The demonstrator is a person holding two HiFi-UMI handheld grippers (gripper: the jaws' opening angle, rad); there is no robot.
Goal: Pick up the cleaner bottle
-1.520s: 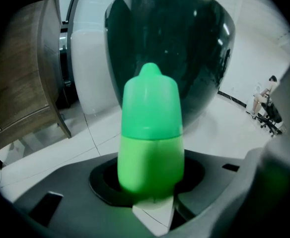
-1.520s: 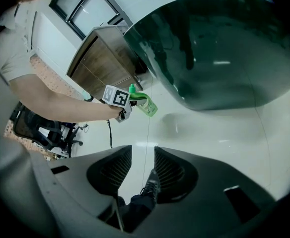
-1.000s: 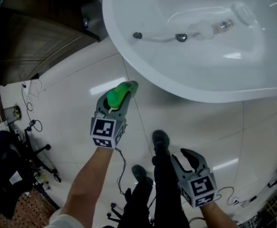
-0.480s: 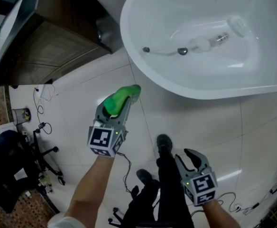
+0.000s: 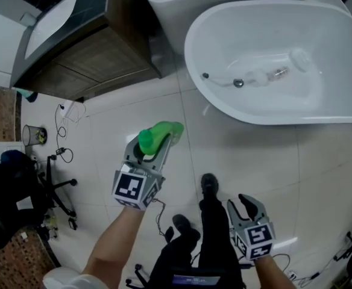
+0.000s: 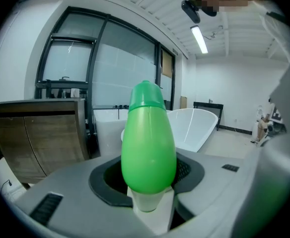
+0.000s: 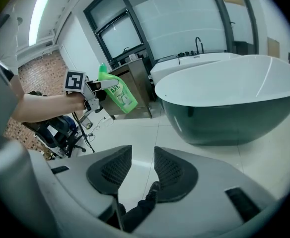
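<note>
The green cleaner bottle [image 5: 158, 135] hangs in the air above the tiled floor, with my left gripper [image 5: 156, 142] shut on its body. In the left gripper view the bottle [image 6: 149, 143] fills the space between the jaws, cap end pointing away. The right gripper view shows the same bottle [image 7: 116, 95] at the far left, label side on, held out by the left gripper [image 7: 94, 97]. My right gripper [image 5: 249, 206] is lower right, beside the person's leg. Its pads [image 7: 169, 171] stand a little apart with only floor and a shoe between them.
A white freestanding bathtub [image 5: 255, 118] lies ahead to the right, with a shower hose inside. A wooden vanity cabinet [image 5: 101, 60] stands at the upper left. An office chair [image 5: 48, 192] and cables are at the left. The person's shoes [image 5: 208, 184] are below.
Both grippers have risen, the left one more, carrying the green bottle up from the floor. The head view has swung to show more of the cabinet and tub.
</note>
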